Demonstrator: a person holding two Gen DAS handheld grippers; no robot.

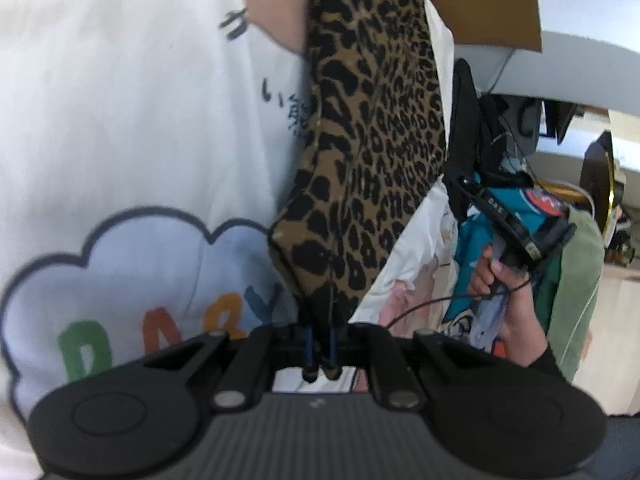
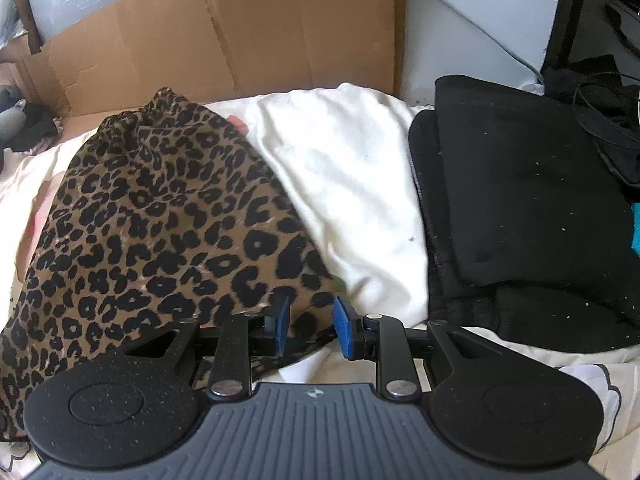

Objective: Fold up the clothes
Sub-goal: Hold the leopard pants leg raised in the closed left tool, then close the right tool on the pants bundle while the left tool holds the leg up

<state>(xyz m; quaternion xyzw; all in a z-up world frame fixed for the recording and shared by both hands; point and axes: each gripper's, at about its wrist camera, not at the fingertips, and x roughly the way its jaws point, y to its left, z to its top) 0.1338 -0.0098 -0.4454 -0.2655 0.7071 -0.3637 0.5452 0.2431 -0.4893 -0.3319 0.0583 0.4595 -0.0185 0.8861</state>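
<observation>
Leopard-print cloth fills the middle of the left wrist view: a soft, thin fabric, tan with black spots, hanging as a long folded strip that narrows toward its lower end. The left gripper has its two blue-padded fingers pressed together on that narrow end, so the cloth is pinched between them. Behind the strip is a white T-shirt with a cloud outline and coloured letters, smooth and slightly blurred.

In the right wrist view the same leopard-print cloth lies in a loose, rounded heap on a white sheet, which looks soft and creased. The right gripper has its fingers apart, with a clear gap between the blue pads; the edge of the cloth lies in this gap, and the left pad seems to touch it, but nothing is clamped. To the right sits a folded black garment, thick and matte, dotted with pale lint. A flat brown cardboard sheet, creased along its folds, stands behind the bedding.
</observation>
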